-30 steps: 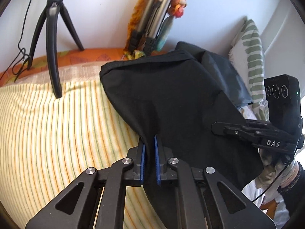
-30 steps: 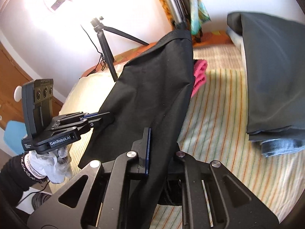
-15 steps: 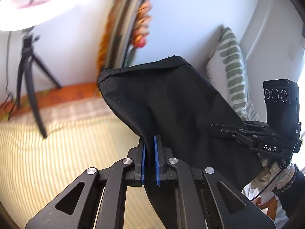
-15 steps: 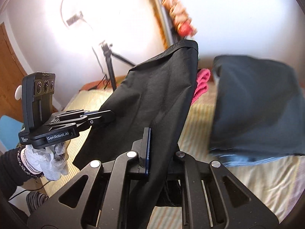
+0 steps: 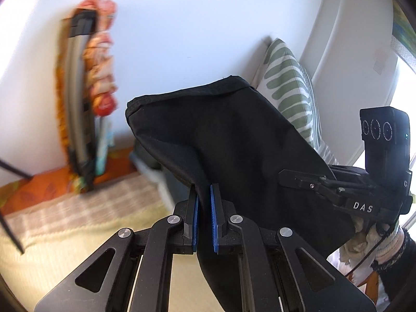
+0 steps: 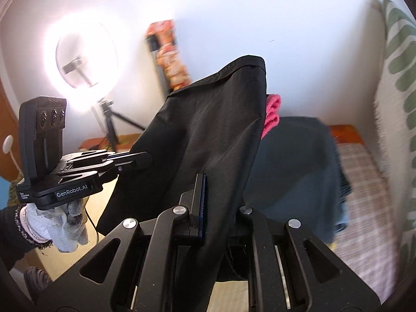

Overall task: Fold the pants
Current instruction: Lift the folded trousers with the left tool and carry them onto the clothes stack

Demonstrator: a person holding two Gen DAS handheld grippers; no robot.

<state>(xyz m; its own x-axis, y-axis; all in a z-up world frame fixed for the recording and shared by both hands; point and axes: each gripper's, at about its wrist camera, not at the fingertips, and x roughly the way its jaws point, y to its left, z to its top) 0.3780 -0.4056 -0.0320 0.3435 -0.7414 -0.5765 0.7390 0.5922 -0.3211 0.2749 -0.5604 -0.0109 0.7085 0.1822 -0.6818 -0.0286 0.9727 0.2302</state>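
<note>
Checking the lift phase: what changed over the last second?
Both grippers rose and tilted up: the black fabric pants now hang against the wall, with less of the striped bed cover below. Grip unchanged: left gripper and right gripper stay clamped on the cloth.

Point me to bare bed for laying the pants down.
Free: striped sheet between the left gripper and the orange strip at the wall. Crowded: the far right, where a dark stack and pink cloth lie beside the pillow. Both grippers hold the pants aloft.
</note>
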